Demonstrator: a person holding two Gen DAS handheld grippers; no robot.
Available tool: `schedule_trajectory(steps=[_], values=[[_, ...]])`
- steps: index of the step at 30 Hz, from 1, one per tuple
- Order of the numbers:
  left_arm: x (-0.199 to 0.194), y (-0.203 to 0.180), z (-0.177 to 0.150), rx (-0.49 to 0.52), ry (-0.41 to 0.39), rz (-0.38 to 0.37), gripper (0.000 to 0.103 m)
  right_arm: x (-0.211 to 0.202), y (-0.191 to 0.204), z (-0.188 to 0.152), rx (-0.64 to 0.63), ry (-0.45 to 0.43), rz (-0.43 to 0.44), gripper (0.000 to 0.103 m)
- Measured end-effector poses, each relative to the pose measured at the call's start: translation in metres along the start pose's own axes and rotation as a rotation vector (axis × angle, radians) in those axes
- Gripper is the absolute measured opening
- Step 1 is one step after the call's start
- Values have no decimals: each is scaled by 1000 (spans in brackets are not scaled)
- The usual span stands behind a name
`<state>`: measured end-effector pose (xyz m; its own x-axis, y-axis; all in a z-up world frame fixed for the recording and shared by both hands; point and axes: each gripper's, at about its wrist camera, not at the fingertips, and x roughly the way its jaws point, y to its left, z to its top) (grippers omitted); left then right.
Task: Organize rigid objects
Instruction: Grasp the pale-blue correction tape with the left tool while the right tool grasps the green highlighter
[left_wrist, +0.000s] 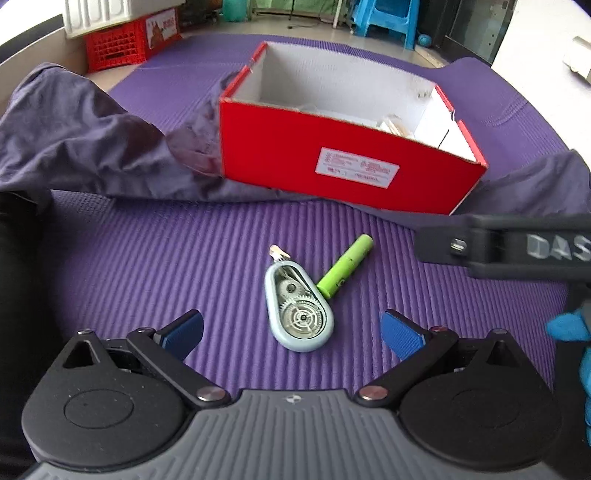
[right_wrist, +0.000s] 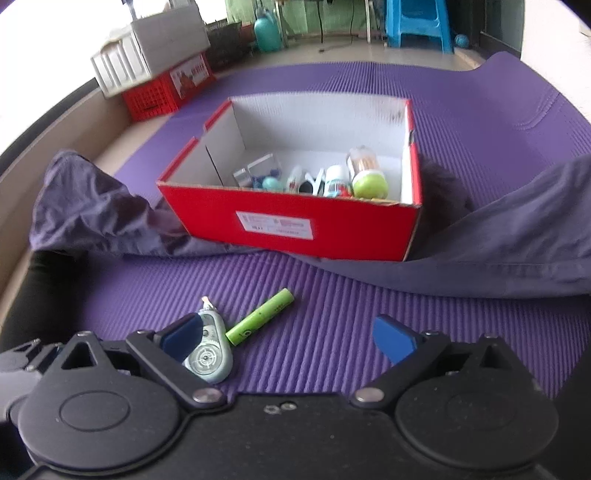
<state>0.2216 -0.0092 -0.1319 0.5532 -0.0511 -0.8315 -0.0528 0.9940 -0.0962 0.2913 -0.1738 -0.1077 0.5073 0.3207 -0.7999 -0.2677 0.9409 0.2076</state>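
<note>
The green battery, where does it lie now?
The green battery lies on the purple mat in front of the red box, just right of the correction tape dispenser, in both views.

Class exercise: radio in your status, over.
Both hand-held grippers open, empty. Correction tape and green battery on mat, outside red box. Path clear.

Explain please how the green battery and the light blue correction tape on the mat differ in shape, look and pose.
The green battery is a slim, opaque cylinder; the correction tape is a flat, rounded teardrop with a clear face showing gears. The battery is plain bright green, the correction tape pale blue. The battery lies slanted toward the red box; the tape points more straight ahead. Both lie loose on the purple mat, side by side, outside the box.
</note>
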Motion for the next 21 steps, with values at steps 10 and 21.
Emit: schedule_trajectory(steps=[10, 21], values=[[38, 1, -5, -2, 10, 39, 103, 56, 7, 11, -27, 100, -38, 90], [58, 3, -10, 5, 10, 100, 102, 97, 21, 15, -20, 155, -70, 77]])
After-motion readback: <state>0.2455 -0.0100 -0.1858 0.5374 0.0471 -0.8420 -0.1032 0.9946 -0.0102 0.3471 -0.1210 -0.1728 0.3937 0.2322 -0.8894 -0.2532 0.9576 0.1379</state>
